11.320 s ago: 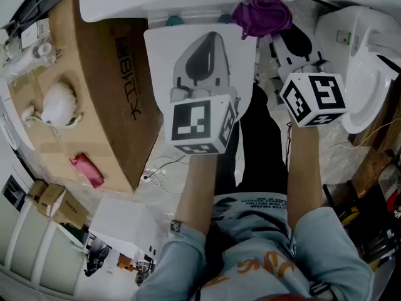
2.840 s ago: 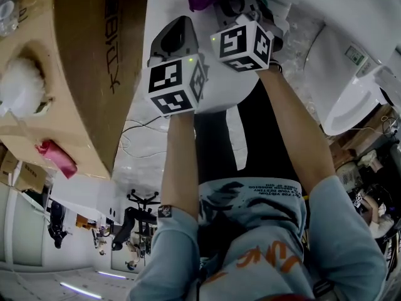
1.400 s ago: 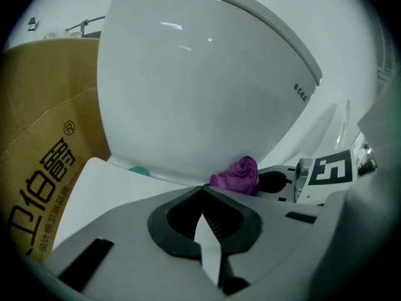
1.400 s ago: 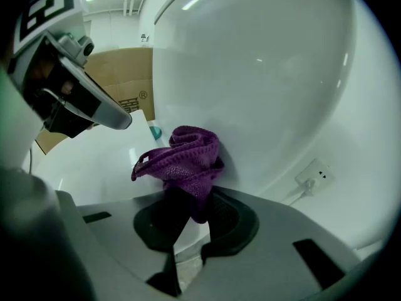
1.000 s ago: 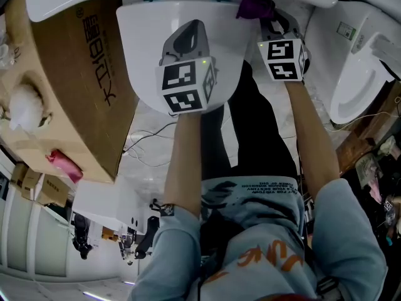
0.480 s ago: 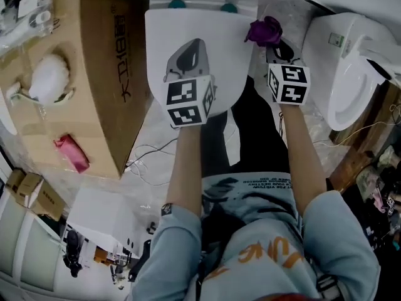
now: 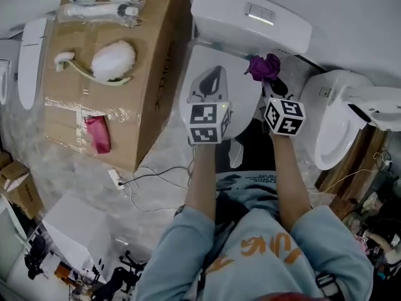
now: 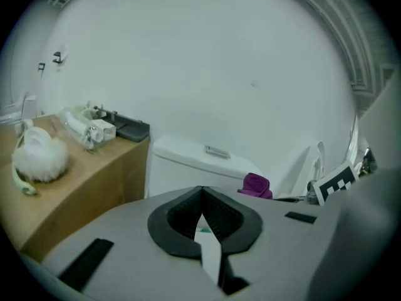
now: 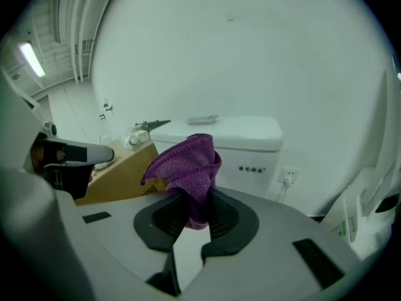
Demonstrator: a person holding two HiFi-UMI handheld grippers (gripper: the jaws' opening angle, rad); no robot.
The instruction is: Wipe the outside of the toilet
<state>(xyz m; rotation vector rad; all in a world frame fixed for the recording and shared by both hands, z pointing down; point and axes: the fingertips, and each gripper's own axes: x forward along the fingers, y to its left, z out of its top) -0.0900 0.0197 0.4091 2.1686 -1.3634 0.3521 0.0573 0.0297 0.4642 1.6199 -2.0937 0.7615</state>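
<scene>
From the head view, the toilet stands with its lid down and its tank against the wall. The left claw is over the lid; whether it touches the lid cannot be told from here. The right claw sits at the lid's right edge, with a purple cloth bunched at its tip, close under the tank. Just left of the toilet, a cardboard box carries a white fluffy brush and a pink item. A second toilet stands on the right.

In the left gripper view, the left claw has its jaws closed, tips meeting, with nothing between the pads. Beyond them is the tank, with the cloth to the right and the box to the left.

In the right gripper view, the right claw is pinched tight on the purple cloth, which rises in a crumpled bunch above the pads. The tank lies behind the cloth, and the left claw's body shows at the left edge.
</scene>
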